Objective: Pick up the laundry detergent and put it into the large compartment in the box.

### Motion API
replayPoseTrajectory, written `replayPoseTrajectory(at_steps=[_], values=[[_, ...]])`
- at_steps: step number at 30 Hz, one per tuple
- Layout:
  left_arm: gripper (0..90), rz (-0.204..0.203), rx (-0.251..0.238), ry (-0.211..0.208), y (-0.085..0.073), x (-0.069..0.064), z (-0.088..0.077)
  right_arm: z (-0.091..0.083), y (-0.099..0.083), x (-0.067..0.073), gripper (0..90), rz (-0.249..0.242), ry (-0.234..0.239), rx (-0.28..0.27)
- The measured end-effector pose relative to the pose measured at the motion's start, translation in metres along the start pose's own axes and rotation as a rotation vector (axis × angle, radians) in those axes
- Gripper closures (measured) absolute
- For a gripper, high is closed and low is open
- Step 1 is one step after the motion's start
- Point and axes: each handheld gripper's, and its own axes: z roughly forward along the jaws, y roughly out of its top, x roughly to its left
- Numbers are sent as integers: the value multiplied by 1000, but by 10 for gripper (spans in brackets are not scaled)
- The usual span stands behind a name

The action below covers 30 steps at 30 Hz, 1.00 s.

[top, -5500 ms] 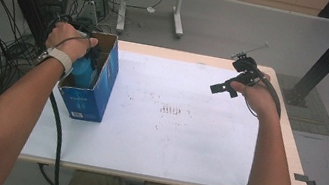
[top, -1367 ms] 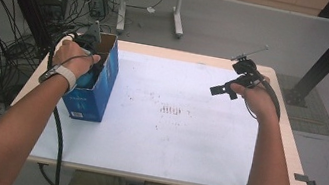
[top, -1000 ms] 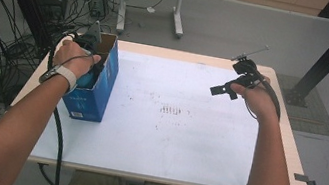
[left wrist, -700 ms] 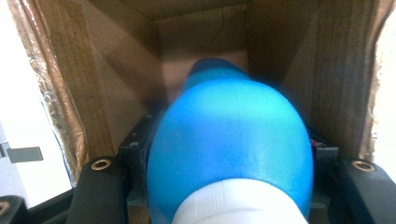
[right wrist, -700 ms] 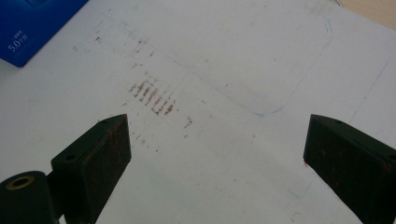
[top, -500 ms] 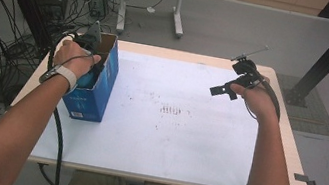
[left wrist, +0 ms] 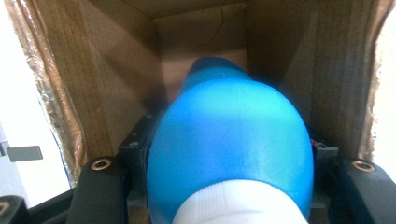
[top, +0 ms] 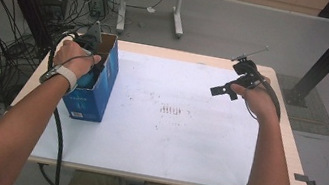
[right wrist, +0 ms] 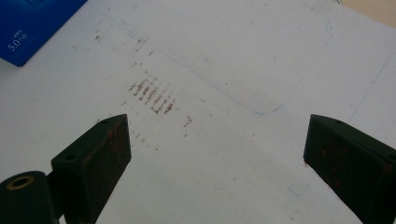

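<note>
Left gripper [left wrist: 219,196] inside the open blue cardboard box [top: 97,89] at the table's left, clamped on a rounded blue-and-white plastic object [left wrist: 229,158]; brown inner walls close on both sides. Right gripper [right wrist: 215,158] spread wide, hovering over the stained white table sheet [right wrist: 233,70].

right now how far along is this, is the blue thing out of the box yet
Not out yet. Done: the left gripper is shut on the blue object inside the open blue box; the left gripper view shows it between cardboard walls. In hand: that grip, within the box. Left, probably: lifting it clear and setting it on the white table. The right gripper is open over the table, holding nothing.
</note>
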Motion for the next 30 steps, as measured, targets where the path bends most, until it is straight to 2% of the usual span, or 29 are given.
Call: replayPoseTrajectory(at_steps=[30], values=[[377, 5, 1, 9, -1, -2, 0, -1, -1, 0, 74, -1, -2, -4]])
